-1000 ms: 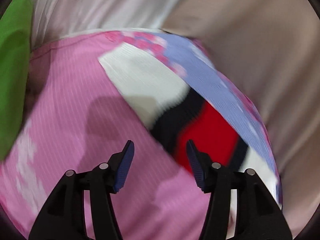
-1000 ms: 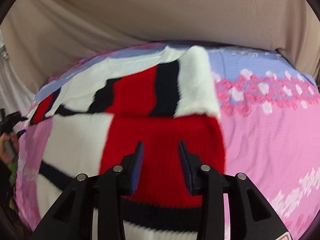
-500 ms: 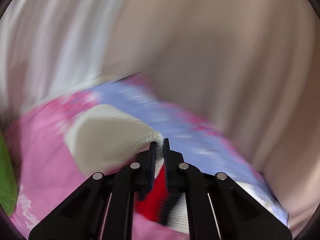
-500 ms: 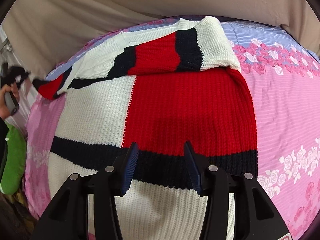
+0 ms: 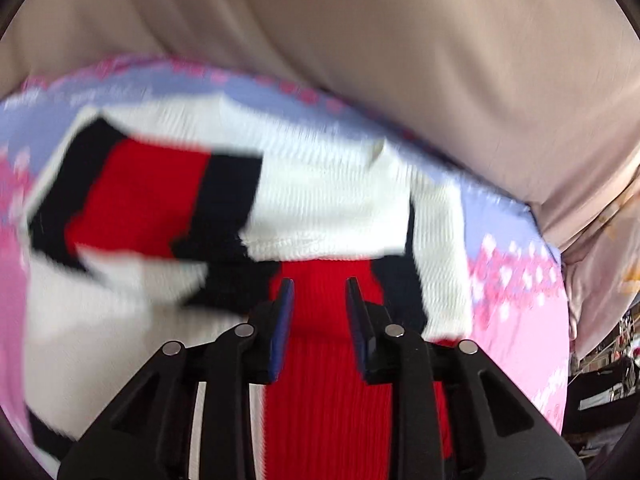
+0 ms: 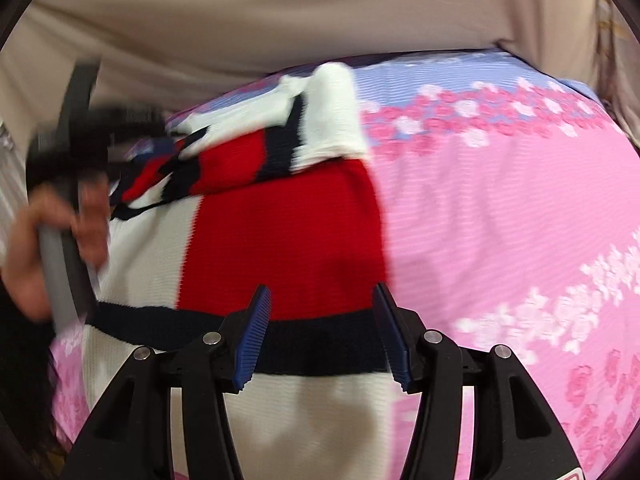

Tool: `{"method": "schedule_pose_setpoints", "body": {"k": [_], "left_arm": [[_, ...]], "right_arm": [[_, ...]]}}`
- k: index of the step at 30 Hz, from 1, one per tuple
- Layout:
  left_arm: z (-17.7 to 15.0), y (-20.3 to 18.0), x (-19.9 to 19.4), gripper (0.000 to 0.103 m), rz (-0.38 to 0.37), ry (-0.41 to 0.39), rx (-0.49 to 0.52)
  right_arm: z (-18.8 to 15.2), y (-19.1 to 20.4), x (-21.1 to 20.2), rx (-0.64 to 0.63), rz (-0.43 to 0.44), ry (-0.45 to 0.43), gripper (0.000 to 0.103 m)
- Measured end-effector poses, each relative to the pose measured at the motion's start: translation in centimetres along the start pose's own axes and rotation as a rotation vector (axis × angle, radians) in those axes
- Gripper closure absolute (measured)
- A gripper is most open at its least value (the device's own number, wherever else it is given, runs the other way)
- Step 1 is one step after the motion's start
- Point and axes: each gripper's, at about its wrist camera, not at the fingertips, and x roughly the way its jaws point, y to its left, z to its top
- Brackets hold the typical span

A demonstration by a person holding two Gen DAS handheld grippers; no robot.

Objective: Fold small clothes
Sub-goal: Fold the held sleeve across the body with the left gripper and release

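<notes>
A knit sweater (image 6: 280, 232) in red, white and black blocks lies on a pink and lilac flowered bedspread (image 6: 500, 208). One sleeve (image 5: 320, 204) is folded across the sweater's body; it also shows in the right wrist view (image 6: 240, 160). My left gripper (image 5: 319, 304) is open and empty, just above the red knit below that sleeve. My right gripper (image 6: 322, 312) is open and empty over the sweater's black stripe near its right edge. The hand holding the left gripper (image 6: 68, 184) shows at the left of the right wrist view.
A beige curtain (image 5: 400, 40) hangs behind the bed. The bedspread runs on to the right of the sweater. Dark clutter (image 5: 604, 376) sits beyond the bed's right edge in the left wrist view.
My left gripper was shut on the white sleeve cuff half a second ago; it has carried the sleeve across the sweater and let go. My right gripper has opened wider and stayed over the sweater.
</notes>
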Motion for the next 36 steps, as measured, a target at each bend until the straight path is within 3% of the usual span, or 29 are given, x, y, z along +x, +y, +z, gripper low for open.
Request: {"method": "schedule_pose_setpoints", "body": {"k": [2,7,13,16,21,27,28,29,30,34,36], "left_arm": [[-1.5,1.0,-1.1,0.061,0.019,-0.018,-0.042],[-2.2,6.3,-5.0,0.052,0.098,-0.09,-0.118],[-2.6,15.5,-8.2,0.048,0.166,-0.113,-0.352],[-2.2,18.5,-8.1,0.048,0.141,-0.104,-0.452],[-0.4,20.5,-6.7,0.048,0.137,-0.114,-0.493],[2.1,22.5,-4.3,0.048,0.146,-0.117,-0.532],[2.5,22.6,-3.7,0.049,0.153,-0.11,-0.527],[2.8,22.7,-3.3,0.052,0.16,-0.104,-0.519],[3.1,22.7,-3.0,0.056,0.167,-0.098,-0.512],[3.8,22.9,-2.8,0.066,0.21,-0.1,-0.482],[3.9,23.2,-2.4,0.068,0.221,-0.092,-0.486]], "right_arm": [[0.0,-1.4,-0.5,0.009,-0.017,-0.006,0.048],[0.7,-2.7,-0.8,0.01,-0.019,-0.021,0.048],[4.9,1.3,1.4,-0.072,0.058,-0.045,0.039],[8.3,4.4,4.3,-0.101,0.106,-0.044,0.03],[13.1,7.2,9.9,-0.077,0.08,-0.028,0.03],[16.9,5.9,16.7,0.127,0.09,0.054,0.03],[17.1,5.9,17.7,0.144,0.117,0.064,0.038],[17.2,6.1,18.2,0.144,0.143,0.079,0.075],[17.5,6.5,18.4,0.135,0.173,0.096,0.097],[20.2,9.5,11.5,0.034,0.285,-0.094,0.097],[20.5,10.1,8.5,-0.032,0.273,-0.177,0.097]]}}
